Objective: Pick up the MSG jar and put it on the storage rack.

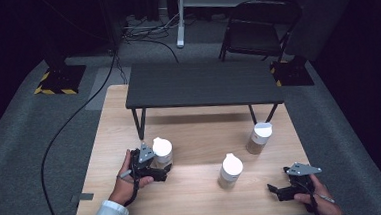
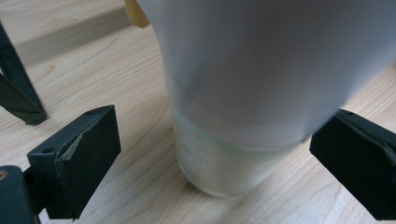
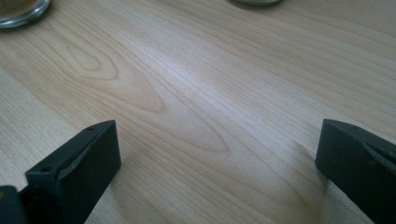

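Three glass jars with white lids stand on the wooden table. My left gripper is open around the left jar. In the left gripper view this jar stands upright between the two black jaws, and there is a clear gap on the left side. My left gripper is open. The middle jar and the right jar stand free. Near the table's front right corner my right gripper points left, open over bare wood.
A low dark shelf on thin black legs stands across the back of the table; one leg is close to my left jaw. Two jar bases lie far ahead of the right gripper. A folding chair stands behind.
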Available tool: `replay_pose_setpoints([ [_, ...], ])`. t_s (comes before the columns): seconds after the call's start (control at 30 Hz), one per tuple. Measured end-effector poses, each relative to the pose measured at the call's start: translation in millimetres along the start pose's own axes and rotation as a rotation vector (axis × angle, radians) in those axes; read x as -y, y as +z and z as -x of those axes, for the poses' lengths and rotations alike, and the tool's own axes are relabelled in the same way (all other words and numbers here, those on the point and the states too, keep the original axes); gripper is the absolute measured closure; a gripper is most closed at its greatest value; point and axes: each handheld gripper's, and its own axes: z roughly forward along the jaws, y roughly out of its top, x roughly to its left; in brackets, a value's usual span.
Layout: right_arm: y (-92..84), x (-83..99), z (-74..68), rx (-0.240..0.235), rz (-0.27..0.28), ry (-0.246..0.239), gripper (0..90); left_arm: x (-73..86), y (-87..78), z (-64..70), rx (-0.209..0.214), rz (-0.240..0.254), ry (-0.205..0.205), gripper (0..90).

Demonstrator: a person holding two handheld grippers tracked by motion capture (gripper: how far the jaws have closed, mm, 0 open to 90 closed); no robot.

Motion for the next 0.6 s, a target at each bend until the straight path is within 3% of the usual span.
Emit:
replay_pose_setpoints([
  [0.2, 0.0, 0.0, 0.0, 0.0, 0.0, 0.0, 0.0, -1.3, 1.7, -3.5, 0.004, 0.022, -0.017, 2.1],
  [0.43, 0.0, 0.0, 0.0, 0.0, 0.0, 0.0, 0.0, -5.1, 6.9, -2.3, 0.001, 0.045, -0.009, 3.1],
  [0.6, 0.0, 0.0, 0.0, 0.0, 0.0, 0.0, 0.0, -5.4, 9.6, -1.5, 0.015, 0.072, 0.009, 10.4],
])
